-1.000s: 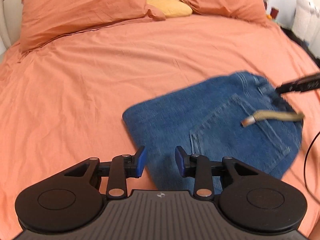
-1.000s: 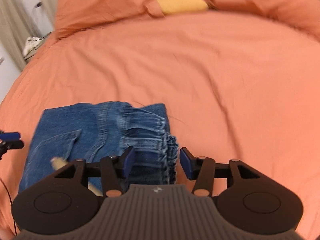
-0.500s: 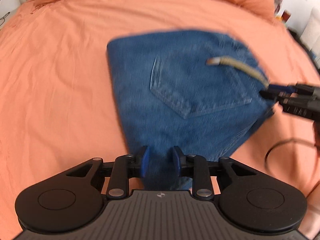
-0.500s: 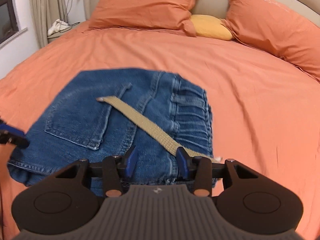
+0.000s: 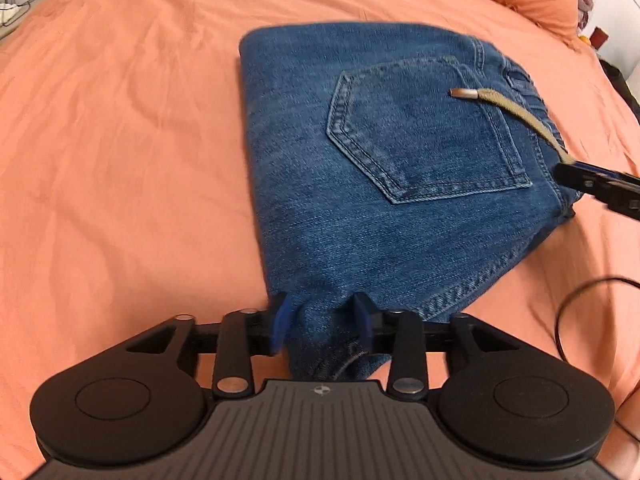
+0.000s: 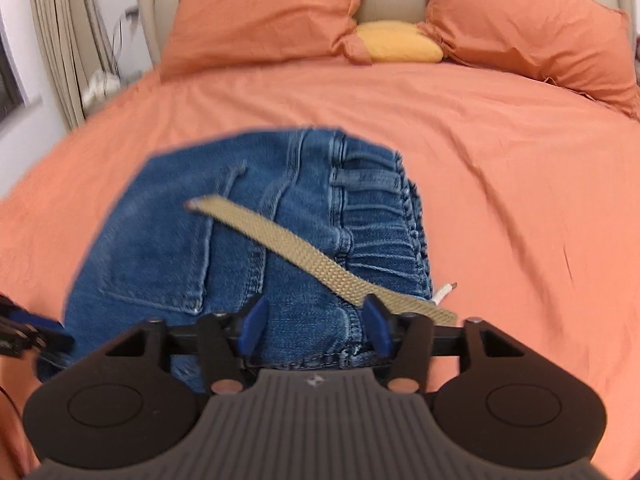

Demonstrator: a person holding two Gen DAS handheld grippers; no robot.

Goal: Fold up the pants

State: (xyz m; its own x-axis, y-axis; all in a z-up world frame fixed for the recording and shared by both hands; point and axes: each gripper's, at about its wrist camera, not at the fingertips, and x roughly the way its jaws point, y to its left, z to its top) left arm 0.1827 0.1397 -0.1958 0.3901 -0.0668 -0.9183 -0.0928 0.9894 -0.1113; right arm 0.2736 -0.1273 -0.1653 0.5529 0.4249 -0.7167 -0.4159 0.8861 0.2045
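Observation:
Folded blue denim pants lie on the orange bed, back pocket up, with a tan drawstring across them. My left gripper is partly closed around the near folded corner of the pants. In the right wrist view the pants fill the centre and the drawstring runs diagonally. My right gripper is partly closed around the waistband end of the pants. The right gripper also shows in the left wrist view at the pants' right edge.
The orange bed sheet spreads all around. Two orange pillows and a yellow cushion lie at the headboard. A black cable loops at the right. Curtains hang at the left.
Both grippers moved onto the pants and narrowed their jaws over the denim edges. The pants shifted closer in both views.

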